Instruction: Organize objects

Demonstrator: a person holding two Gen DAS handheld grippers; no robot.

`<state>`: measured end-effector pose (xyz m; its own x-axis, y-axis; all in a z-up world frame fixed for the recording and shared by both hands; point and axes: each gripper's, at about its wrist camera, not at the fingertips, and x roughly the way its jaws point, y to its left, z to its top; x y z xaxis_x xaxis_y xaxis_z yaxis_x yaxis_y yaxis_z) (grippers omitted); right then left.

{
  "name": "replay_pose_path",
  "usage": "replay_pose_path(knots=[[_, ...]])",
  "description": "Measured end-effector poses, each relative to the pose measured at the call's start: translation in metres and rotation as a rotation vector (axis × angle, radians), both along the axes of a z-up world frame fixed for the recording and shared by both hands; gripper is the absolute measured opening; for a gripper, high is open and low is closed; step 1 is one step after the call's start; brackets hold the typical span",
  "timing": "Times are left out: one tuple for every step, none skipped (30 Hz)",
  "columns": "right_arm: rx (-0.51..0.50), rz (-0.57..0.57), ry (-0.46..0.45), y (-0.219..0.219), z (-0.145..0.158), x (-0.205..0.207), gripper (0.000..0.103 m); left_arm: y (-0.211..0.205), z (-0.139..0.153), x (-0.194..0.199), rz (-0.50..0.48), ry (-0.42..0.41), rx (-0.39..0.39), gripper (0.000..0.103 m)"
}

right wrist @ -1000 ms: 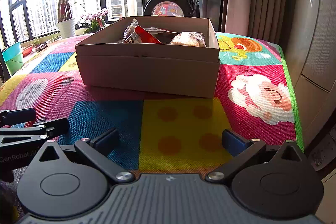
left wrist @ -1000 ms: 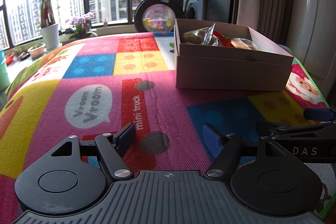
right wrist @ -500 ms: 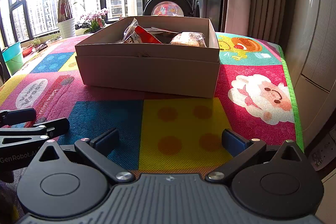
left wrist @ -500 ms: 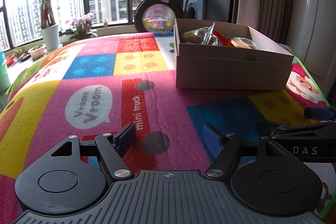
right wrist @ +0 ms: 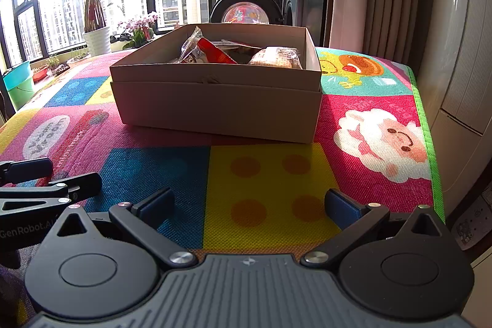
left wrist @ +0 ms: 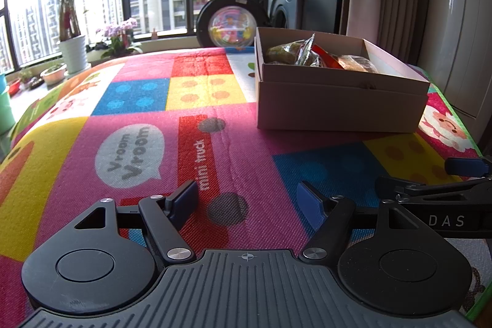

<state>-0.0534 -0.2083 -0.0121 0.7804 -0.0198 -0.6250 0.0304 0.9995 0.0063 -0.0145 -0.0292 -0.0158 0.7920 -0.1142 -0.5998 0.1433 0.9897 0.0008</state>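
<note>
Jaws gaped wide and empty on both the left gripper (left wrist: pixel 247 200) and right gripper (right wrist: pixel 249 203). Both hung low above the play mat (left wrist: pixel 92 125), facing the snack-filled cardboard box (right wrist: pixel 215 103).

From your left wrist view, the near wall of the cardboard box (left wrist: pixel 338 109) hides the lower part of the snack packets (left wrist: pixel 307 57), so you cannot count them. The right hand-held gripper (left wrist: pixel 455 186) is cut off by the right edge. In your right wrist view, the left hand-held gripper (right wrist: pixel 40 183) is cut by the left edge, and its printed text is incomplete.
</note>
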Motion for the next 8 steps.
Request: replay_pose_path(knots=[[0.000, 0.000, 0.000, 0.0001, 0.0000, -0.0001, 0.103, -0.0004, 0.0000, 0.0000, 0.000, 0.000, 0.000, 0.077], [0.000, 0.000, 0.000, 0.0001, 0.0000, -0.0001, 0.103, -0.0003, 0.0000, 0.0000, 0.000, 0.000, 0.001, 0.077], [0.000, 0.000, 0.000, 0.0000, 0.0001, -0.0001, 0.103, -0.0005, 0.0000, -0.0001, -0.001, 0.000, 0.002, 0.077], [0.000, 0.000, 0.000, 0.0001, 0.0001, -0.0001, 0.103, -0.0007, 0.0000, -0.0001, -0.001, 0.000, 0.002, 0.077], [0.000, 0.000, 0.000, 0.0001, 0.0001, -0.0001, 0.103, -0.0006, 0.0000, 0.0000, -0.001, 0.000, 0.001, 0.077], [0.000, 0.000, 0.000, 0.0000, 0.0001, -0.0001, 0.103, -0.0006, 0.0000, -0.0001, -0.002, 0.000, 0.001, 0.077], [0.000, 0.000, 0.000, 0.0003, 0.0001, -0.0003, 0.103, -0.0003, 0.0001, 0.0000, -0.003, 0.000, 0.000, 0.076], [0.000, 0.000, 0.000, 0.0000, 0.0001, -0.0001, 0.103, 0.0000, 0.0002, 0.0001, -0.004, 0.000, -0.003, 0.076]])
